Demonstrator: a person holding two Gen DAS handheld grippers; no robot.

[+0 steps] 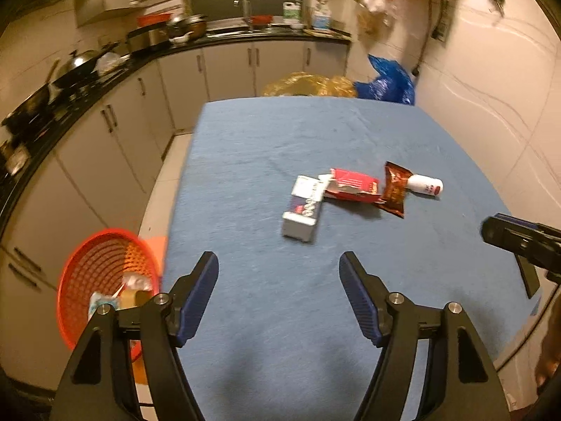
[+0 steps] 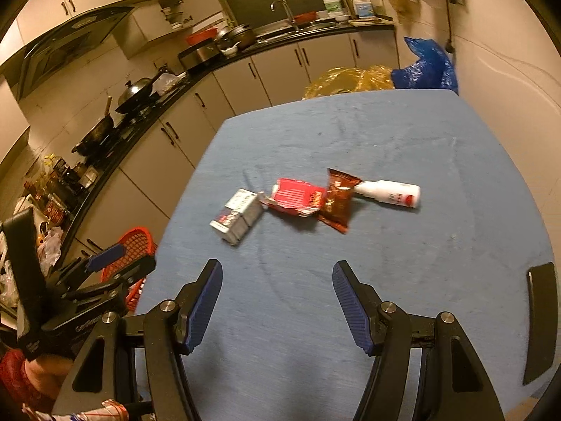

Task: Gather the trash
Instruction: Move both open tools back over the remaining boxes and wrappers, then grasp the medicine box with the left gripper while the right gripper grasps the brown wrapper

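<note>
Both sets of jaws are seen wide apart with nothing between them. The left gripper (image 1: 278, 263) and the right gripper (image 2: 277, 273) are held over the near part of the table with the blue cloth (image 1: 266, 140).

Four bits of trash are lying in a row ahead of the jaws, well apart from the tips. The small white and grey cardboard box (image 1: 303, 207) is nearest, straight ahead of the left jaws and a little to the left of the right jaws. Touching it is the torn red paper packet (image 1: 352, 186). Overlapping that is the shiny dark red snack wrapper (image 1: 394, 189), with the white plastic bottle with a red label (image 1: 426, 185) poking out behind it.

The box is likely light and a bit stiff, so it could be pinched across its narrow sides. The packet and wrapper look thin, soft and crinkly; an edge that sticks up would be best. The bottle is round and smooth and may roll, so its middle should be squeezed.

The round orange plastic basket (image 1: 105, 273), already holding some trash, is seen left of the left jaws, beside the table.
</note>
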